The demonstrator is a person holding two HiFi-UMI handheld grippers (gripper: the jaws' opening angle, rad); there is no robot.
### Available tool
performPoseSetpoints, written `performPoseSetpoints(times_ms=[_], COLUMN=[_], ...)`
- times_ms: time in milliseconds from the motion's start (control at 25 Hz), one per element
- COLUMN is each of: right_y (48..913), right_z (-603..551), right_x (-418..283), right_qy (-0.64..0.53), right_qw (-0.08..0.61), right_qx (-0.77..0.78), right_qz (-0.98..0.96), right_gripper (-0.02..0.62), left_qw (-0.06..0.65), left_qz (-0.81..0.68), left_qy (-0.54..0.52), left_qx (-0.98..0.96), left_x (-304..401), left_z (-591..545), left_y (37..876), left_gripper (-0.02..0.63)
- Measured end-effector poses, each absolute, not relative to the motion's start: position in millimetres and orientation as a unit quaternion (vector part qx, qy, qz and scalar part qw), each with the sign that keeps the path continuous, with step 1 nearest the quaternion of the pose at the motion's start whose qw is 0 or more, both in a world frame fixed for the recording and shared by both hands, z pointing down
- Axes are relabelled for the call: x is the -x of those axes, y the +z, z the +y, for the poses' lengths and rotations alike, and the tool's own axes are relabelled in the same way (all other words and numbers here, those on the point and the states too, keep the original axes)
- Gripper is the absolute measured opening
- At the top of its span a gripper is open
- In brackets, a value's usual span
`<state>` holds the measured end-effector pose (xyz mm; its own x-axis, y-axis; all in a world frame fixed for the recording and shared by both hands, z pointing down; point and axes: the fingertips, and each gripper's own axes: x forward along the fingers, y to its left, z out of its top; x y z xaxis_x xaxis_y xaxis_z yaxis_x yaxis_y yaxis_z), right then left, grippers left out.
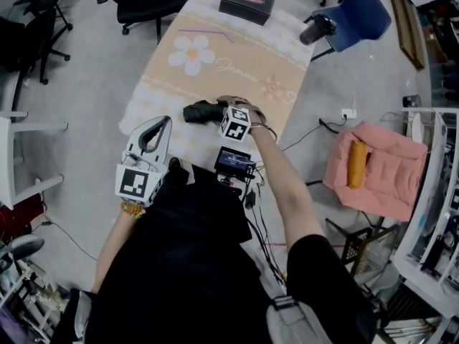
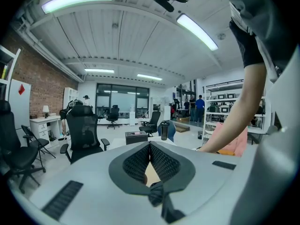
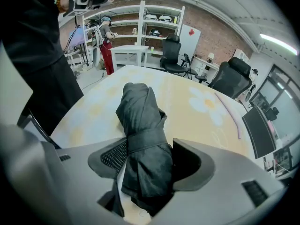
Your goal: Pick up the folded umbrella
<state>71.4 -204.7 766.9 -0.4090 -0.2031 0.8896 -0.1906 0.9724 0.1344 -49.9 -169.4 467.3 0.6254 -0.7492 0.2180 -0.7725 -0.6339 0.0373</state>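
Right claw (image 3: 147, 159) is clamped on the folded umbrella (image 3: 142, 135). In the right gripper view the black bundle sits right between the two jaws, both sides pressed up against the fabric just below its wrap strap. The rest of it sticks out ahead of the claw over the bench (image 3: 187, 102). From the head view, the umbrella (image 1: 201, 111) is near the front edge of the bench (image 1: 237, 59), lying sideways, and the right claw (image 1: 217, 115) comes at it from the right end. Honestly can't tell whether it's touching the cloth or just clear of it. The left claw (image 1: 165, 120) is off by the bench's near-left corner, well apart from the umbrella. In its own view the left claw (image 2: 150, 146) has its jaws together at the tips with nothing held, and it's tilted up toward the room and ceiling. The bench has a peach cloth with a big white daisy printed on it. At the far end there's a black tissue box (image 1: 247, 2) and a thin purple stick (image 1: 206, 31), both well away from the umbrella. A blue chair (image 1: 362, 16) stands off the far right corner, and a pink padded seat (image 1: 380, 167) is on the floor to the right.
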Motion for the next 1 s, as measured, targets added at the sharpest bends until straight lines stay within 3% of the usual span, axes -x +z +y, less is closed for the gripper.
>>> performPoseSetpoints(times_ms=[680, 1000], right_y=[773, 772], right_z=[-208, -201], right_x=[-70, -69], right_qy=[0.023, 0.014], right_qw=[0.553, 0.562], right_qx=[-0.087, -0.106], right_qz=[-0.828, -0.820], right_gripper=[0.294, 0.259], left_qw=[0.059, 0.057], left_qz=[-0.449, -0.445], left_qy=[0.088, 0.077], left_qx=[-0.887, -0.890], left_x=[72, 71], left_z=[-177, -178], left_y=[462, 457], left_gripper=[0.014, 0.014])
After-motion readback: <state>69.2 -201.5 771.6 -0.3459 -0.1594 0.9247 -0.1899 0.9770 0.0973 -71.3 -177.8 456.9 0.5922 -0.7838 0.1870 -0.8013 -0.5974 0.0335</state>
